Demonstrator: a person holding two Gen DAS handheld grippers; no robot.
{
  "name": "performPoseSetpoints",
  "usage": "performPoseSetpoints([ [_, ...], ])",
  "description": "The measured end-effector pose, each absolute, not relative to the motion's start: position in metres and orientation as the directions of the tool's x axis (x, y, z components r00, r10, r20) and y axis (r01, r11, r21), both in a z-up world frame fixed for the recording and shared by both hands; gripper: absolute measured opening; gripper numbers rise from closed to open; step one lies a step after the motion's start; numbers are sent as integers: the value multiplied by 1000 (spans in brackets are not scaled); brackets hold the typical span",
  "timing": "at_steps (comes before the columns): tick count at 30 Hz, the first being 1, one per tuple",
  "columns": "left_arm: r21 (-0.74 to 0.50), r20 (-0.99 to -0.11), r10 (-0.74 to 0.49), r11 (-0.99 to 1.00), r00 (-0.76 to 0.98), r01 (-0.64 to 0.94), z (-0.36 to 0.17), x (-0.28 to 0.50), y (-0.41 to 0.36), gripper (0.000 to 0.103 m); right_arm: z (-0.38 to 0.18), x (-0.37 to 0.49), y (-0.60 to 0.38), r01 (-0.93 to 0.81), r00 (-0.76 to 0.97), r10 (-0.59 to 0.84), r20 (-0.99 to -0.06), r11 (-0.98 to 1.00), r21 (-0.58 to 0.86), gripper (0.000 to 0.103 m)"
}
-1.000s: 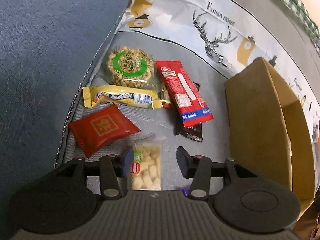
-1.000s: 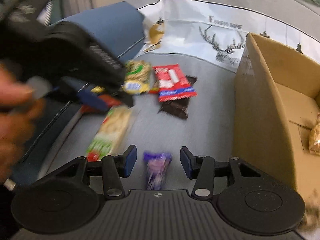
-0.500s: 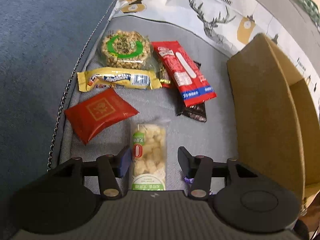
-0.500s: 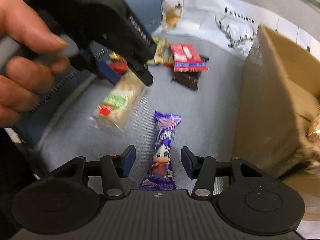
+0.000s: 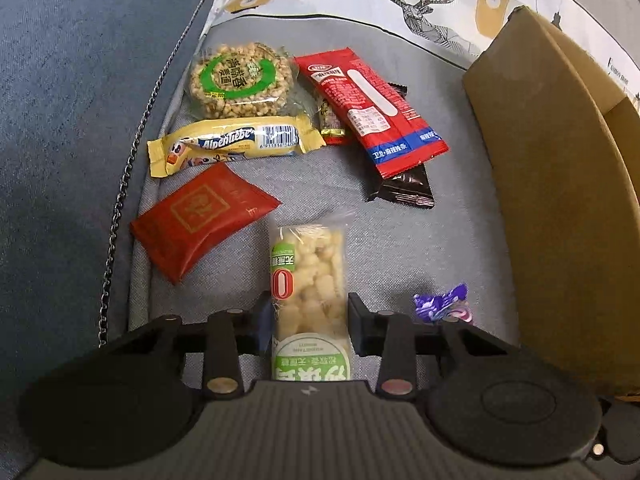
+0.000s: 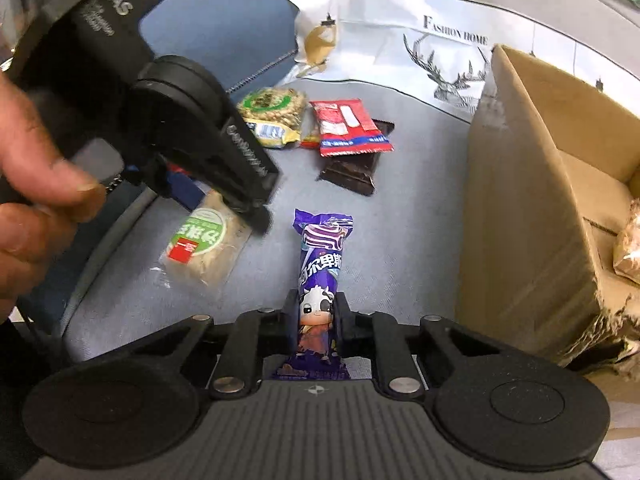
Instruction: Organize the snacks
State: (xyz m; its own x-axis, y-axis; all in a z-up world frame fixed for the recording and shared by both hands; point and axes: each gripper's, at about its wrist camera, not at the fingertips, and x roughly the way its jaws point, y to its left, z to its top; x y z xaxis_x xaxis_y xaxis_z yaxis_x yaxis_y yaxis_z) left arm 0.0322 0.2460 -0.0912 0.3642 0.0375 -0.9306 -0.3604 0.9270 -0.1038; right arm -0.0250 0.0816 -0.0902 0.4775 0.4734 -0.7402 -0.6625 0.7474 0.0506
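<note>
Left claw (image 5: 308, 322) just narrowed around clear puffed-snack pack (image 5: 308, 276), pads at its 2 sides, contact appearing made. Right claw (image 6: 318, 318) just closed, clenched on purple candy bar (image 6: 320, 280) (cow print). Both packs lying on grey cushion (image 5: 400, 248). Cardboard box (image 6: 520, 208) to the right, 1 wrapped snack inside.
</note>
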Motion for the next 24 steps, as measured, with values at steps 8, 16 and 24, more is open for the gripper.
performPoseSetpoints([
  [8, -110, -933, 16, 938, 360, -328, -91, 33, 246, 41, -101, -21, 83, -650, 449, 438, -779, 758, 51, 17],
  [16, -89, -934, 27, 948, 355, -306, -92, 34, 243, 41, -101, -20, 84, -654, 450, 439, -778, 755, 47, 17],
  [24, -114, -922, 19, 941, 386, -320, -87, 32, 245, 40, -100, -20, 84, -655, 450, 444, -775, 754, 52, 17],
])
